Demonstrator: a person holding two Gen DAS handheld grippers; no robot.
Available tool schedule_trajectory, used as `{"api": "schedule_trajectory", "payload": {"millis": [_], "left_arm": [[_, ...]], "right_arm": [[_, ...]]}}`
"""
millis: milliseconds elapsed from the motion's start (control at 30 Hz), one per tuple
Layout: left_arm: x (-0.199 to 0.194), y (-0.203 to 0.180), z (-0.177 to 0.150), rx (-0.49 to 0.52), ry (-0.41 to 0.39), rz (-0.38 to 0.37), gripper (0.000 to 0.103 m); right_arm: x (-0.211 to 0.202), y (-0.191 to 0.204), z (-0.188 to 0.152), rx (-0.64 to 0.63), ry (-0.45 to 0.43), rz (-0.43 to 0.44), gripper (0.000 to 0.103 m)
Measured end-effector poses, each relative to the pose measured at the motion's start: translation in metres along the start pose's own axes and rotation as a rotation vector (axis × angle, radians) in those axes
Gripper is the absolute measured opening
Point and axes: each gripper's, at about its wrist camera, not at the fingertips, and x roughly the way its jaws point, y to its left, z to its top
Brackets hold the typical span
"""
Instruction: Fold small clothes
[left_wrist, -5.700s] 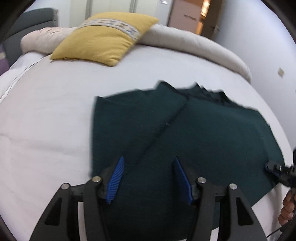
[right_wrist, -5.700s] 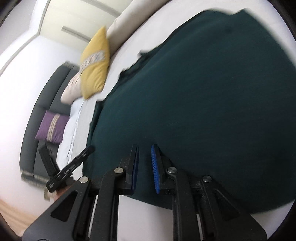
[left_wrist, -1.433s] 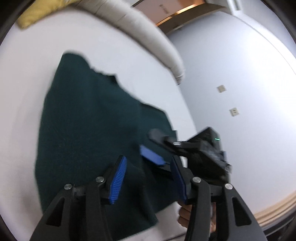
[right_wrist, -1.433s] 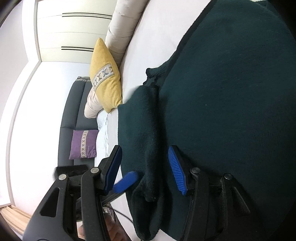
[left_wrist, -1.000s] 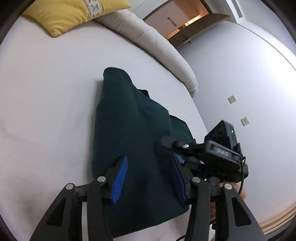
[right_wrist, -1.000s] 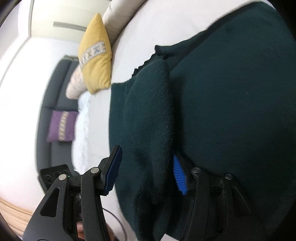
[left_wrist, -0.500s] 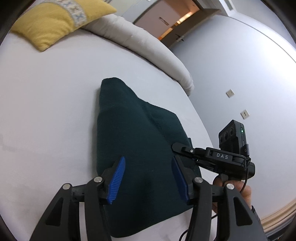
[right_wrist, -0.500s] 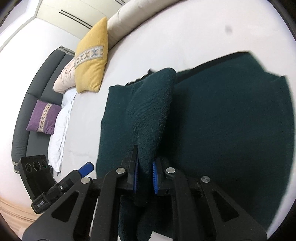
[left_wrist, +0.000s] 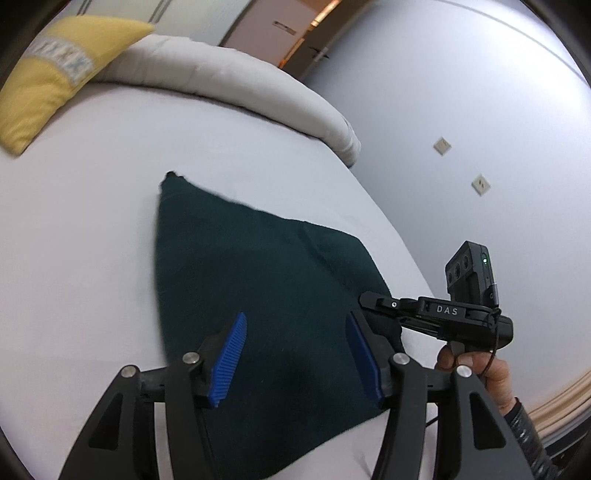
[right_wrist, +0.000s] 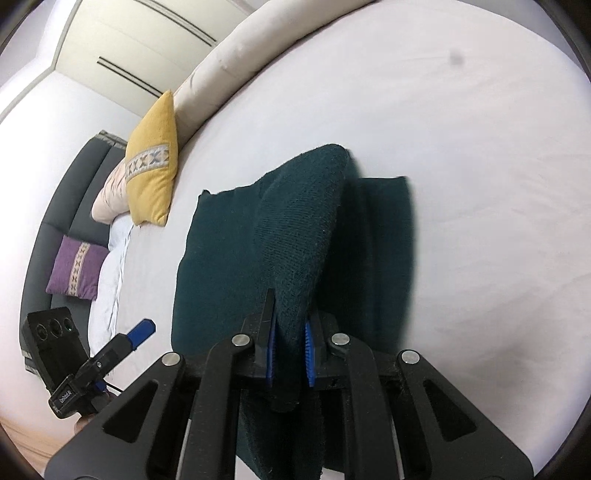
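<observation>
Folding is mid-way: a dark green knitted garment (right_wrist: 236, 258) lies on a white bed (right_wrist: 461, 184), and one side of it is being lifted to fold across the rest. The right claw (right_wrist: 290, 354) is nearly closed, its blue pads (right_wrist: 309, 343) pinching a raised ridge of the knit. From that pinch the fabric rises ahead of the claw in a tall fold, with flat cloth lying to either side of it and beneath it.

The left claw (left_wrist: 299, 354) is wide open and holds nothing. It hangs just above the near part of the garment (left_wrist: 266, 280), which spreads out ahead of it and tapers to a point far in front. Whether its pads touch the cloth cannot be told. Off to its right, the other handheld tool (left_wrist: 436, 314) appears, gripped by a bare hand (left_wrist: 476, 365) at the edge of the bed.

Judging by this, the lifted flap is not yet laid down. The next move likely calls for carrying the pinched edge across the flat part and lowering it so the edges line up, then releasing. The free left claw could pin or smooth the lower layer meanwhile.

Farther ahead of the right claw and to its left, a yellow cushion (right_wrist: 153, 166) leans against a long cream bolster (right_wrist: 266, 55).
</observation>
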Motion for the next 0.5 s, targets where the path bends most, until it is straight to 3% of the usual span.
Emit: {"api": "schedule_trajectory", "payload": {"millis": [167, 367, 500], "left_arm": [[0.026, -0.007, 0.006, 0.035, 0.029, 0.04, 0.058], [0.055, 0.005, 0.01, 0.064, 0.081, 0.116, 0.06], [0.07, 0.014, 0.005, 0.064, 0.107, 0.115, 0.059]], "right_arm": [[0.0, -0.007, -0.006, 0.021, -0.002, 0.006, 0.01], [0.017, -0.054, -0.007, 0.053, 0.021, 0.016, 0.01], [0.031, -0.079, -0.011, 0.139, 0.007, 0.101, 0.01]]}}
